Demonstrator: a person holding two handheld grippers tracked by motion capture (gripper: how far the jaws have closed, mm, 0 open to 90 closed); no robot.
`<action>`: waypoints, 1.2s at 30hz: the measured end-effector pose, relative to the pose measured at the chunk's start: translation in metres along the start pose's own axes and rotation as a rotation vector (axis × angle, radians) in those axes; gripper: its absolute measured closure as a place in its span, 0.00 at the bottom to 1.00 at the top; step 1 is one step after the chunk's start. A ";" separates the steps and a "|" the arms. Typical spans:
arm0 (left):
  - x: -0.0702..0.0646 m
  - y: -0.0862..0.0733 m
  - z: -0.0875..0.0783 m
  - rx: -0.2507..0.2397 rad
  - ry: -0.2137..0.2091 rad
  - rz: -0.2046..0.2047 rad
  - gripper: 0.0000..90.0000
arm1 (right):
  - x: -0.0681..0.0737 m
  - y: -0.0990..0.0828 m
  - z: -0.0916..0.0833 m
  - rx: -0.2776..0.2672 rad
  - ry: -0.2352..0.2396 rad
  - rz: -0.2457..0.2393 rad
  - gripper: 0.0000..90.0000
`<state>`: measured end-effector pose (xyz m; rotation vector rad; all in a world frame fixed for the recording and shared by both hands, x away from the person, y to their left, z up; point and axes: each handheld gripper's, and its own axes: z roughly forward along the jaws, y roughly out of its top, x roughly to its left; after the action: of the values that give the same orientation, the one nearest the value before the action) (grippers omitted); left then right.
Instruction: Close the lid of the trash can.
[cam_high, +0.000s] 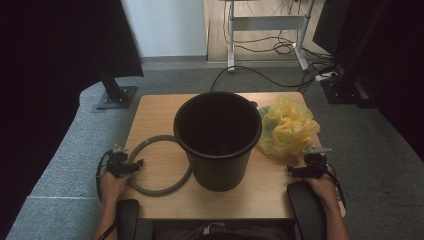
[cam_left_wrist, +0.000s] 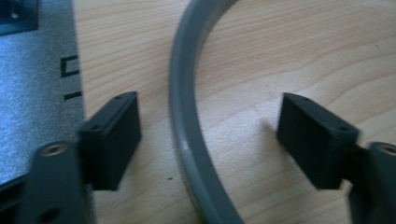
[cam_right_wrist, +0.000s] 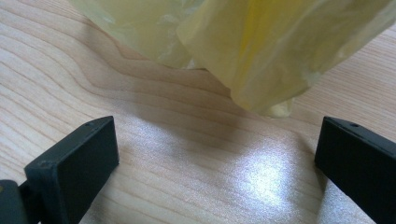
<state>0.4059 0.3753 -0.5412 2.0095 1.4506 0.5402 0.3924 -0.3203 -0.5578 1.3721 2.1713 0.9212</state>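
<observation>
Left claw: the left claw (cam_high: 136, 164) sat low at the left edge of the table (cam_high: 155, 112), held in the person's left hand (cam_high: 111, 185); its jaws were spread wide with the grey ring (cam_high: 159, 165) running between them, neither jaw touching it.
Left claw, own view: the left claw (cam_left_wrist: 210, 135) straddled the grey ring (cam_left_wrist: 187, 121), which curved up from the bottom to the top; the left jaw stood near the table's edge, with grey carpet beyond it.
Right claw: the right claw (cam_high: 291, 171) rested near the right edge of the table, held in the right hand (cam_high: 325, 187); its jaws were spread and held nothing.
Right claw, own view: the right claw (cam_right_wrist: 217, 149) stood open over bare wood, with the yellow plastic bag (cam_right_wrist: 252, 42) just ahead of the jaws and apart from them.
Black bucket: the black bucket (cam_high: 218, 145) stood upright in the middle of the table, its mouth open.
Grey ring: it lay flat on the table to the left of the bucket, its right side passing out of sight behind the bucket's wall.
Yellow plastic bag: the crumpled yellow plastic bag (cam_high: 287, 127) lay to the right of the bucket, close against its rim.
Floor: grey carpet (cam_high: 65, 155) surrounded the table.
</observation>
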 end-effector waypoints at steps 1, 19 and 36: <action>0.001 0.000 -0.001 -0.002 0.008 -0.010 0.32 | 0.000 0.000 0.000 0.000 0.000 0.000 0.00; 0.012 0.013 -0.002 0.053 -0.016 -0.090 0.87 | 0.000 0.000 0.000 0.001 0.001 -0.002 0.00; 0.022 0.018 -0.012 0.057 -0.117 -0.140 0.88 | 0.001 0.000 0.000 0.001 0.005 -0.005 0.00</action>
<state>0.4176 0.3949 -0.5206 1.9309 1.5363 0.3203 0.3920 -0.3198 -0.5576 1.3652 2.1785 0.9231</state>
